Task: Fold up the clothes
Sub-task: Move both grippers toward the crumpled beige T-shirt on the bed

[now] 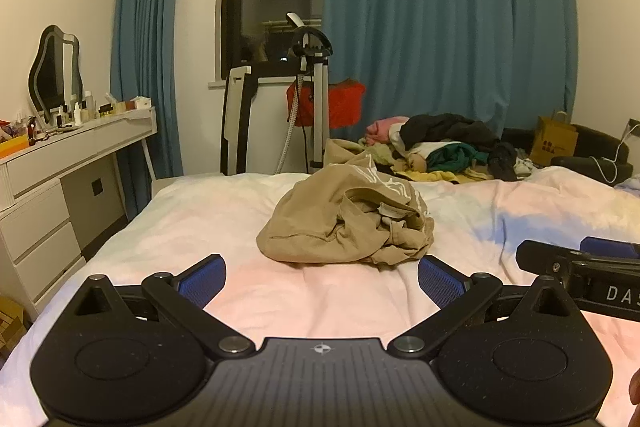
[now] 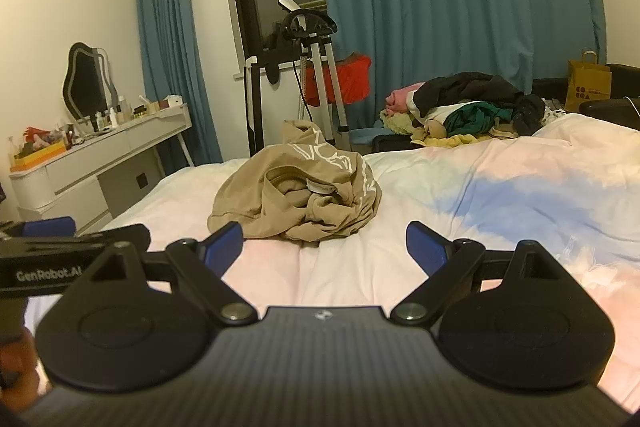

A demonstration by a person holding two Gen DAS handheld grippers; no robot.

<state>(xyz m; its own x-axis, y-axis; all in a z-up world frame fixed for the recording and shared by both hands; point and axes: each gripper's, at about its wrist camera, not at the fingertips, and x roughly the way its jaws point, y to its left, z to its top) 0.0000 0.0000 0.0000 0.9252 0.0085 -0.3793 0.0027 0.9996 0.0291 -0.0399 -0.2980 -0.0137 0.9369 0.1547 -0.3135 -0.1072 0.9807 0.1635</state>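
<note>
- One bed [image 1: 224, 211] fills the lower half of both views, covered by a pale sheet with pink and blue patches.
- Two blue curtain panels [image 1: 448, 19] hang at the far wall, one on each side of a dark window.
- One white dressing table [image 1: 80, 143] stands left of the bed, carrying a wavy-edged mirror [image 1: 54, 71] and many small bottles.
- One heap of mixed clothes [image 1: 448, 143] sits at the bed's far right corner; black, pink, green and yellow pieces show.
- One tan garment [image 1: 348, 223] lies crumpled in the middle of the bed, with white lettering on its upper folds, well apart from the heap.
- One yellow paper bag [image 2: 590, 79] stands beyond the heap.
- Two grippers hover above the sheet just short of the garment: the left gripper [image 1: 322, 279] and the right gripper [image 2: 324, 247], each with its blue-padded fingers spread wide and nothing between them.
</note>
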